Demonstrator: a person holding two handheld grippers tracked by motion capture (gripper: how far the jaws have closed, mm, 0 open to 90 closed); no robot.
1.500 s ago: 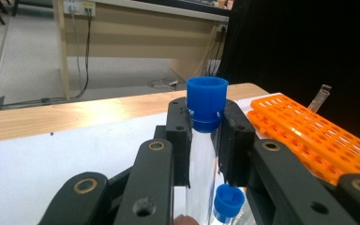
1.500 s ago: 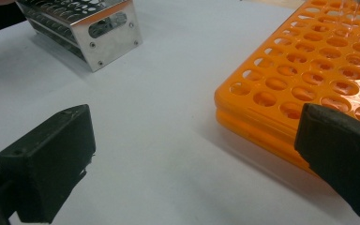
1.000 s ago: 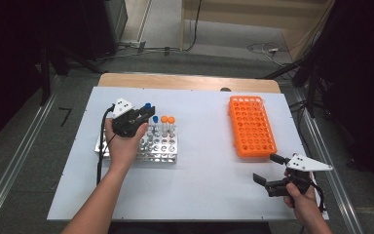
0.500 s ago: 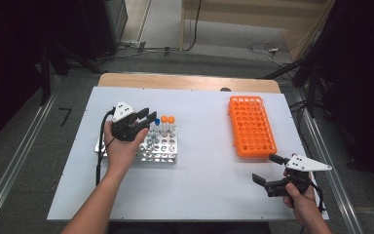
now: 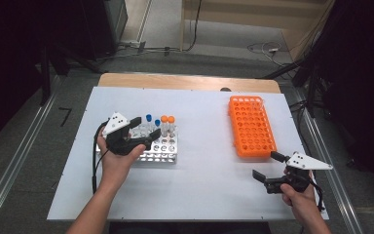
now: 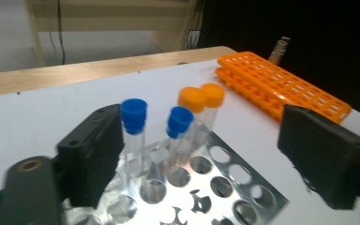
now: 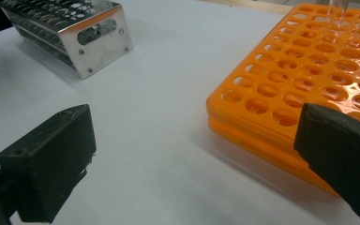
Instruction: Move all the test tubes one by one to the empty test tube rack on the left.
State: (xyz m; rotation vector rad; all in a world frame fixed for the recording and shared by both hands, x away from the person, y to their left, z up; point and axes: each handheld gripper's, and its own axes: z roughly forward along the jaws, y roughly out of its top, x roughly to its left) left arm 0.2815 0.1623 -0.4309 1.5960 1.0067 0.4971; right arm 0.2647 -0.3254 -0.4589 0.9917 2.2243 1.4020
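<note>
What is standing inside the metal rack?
The metal rack holds two blue-capped tubes and two orange-capped tubes; other holes look empty. The left gripper covers part of it.

Probably a lab, capped tubes (image 6: 186, 123) in steel rack (image 5: 163, 151), orange rack (image 5: 251, 126)

Gripper (image 7: 194, 164) open over table; orange rack (image 7: 309, 70) right, metal rack (image 7: 70, 28) far.

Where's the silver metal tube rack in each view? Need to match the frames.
High view: silver metal tube rack sits left of centre on the white table, partly under the left hand-held gripper.
Left gripper view: bottom centre, between the open jaws, holding capped tubes.
Right gripper view: top left corner.
Shared landmark: orange plastic tube rack.
</note>
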